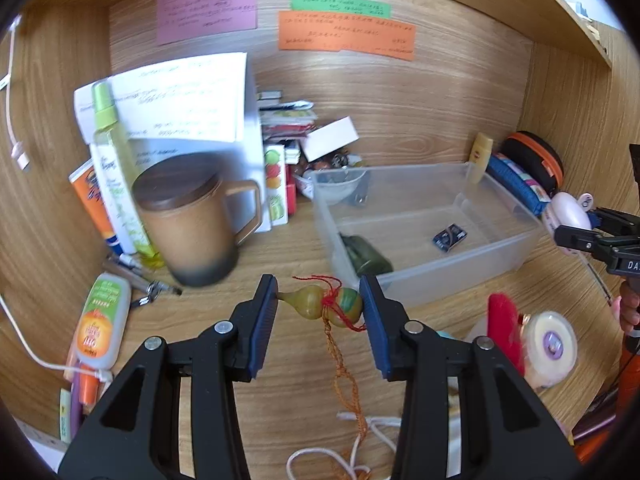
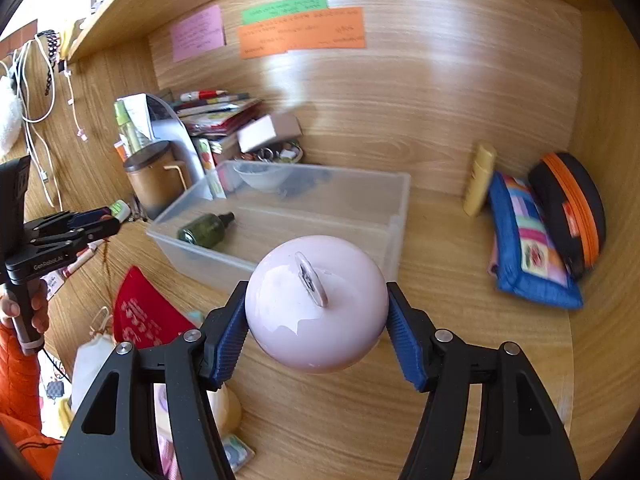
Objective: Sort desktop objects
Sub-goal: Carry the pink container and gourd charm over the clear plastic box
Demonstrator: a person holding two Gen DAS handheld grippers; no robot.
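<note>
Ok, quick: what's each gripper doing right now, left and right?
Left gripper: shut on the small gourd charm, lengthwise between the pads.
Right gripper: shut on the pink round case.

1. The handwriting on the pink note (image 1: 207, 8), green note (image 1: 340, 5) and orange note (image 1: 346, 35) is too small and blurred to read.
2. The brown mug (image 1: 192, 220) is motion-blurred and hides the lower part of the spray bottle (image 1: 116, 172).
3. The pink round object (image 2: 316, 304) covers the near wall of the clear bin (image 2: 280, 216).
4. The white cord (image 1: 340, 452) runs off the bottom edge.
5. The small dark packet (image 1: 450, 237) in the bin is too small to identify.
6. The heap behind the white box (image 1: 330, 138) is indistinct.
</note>
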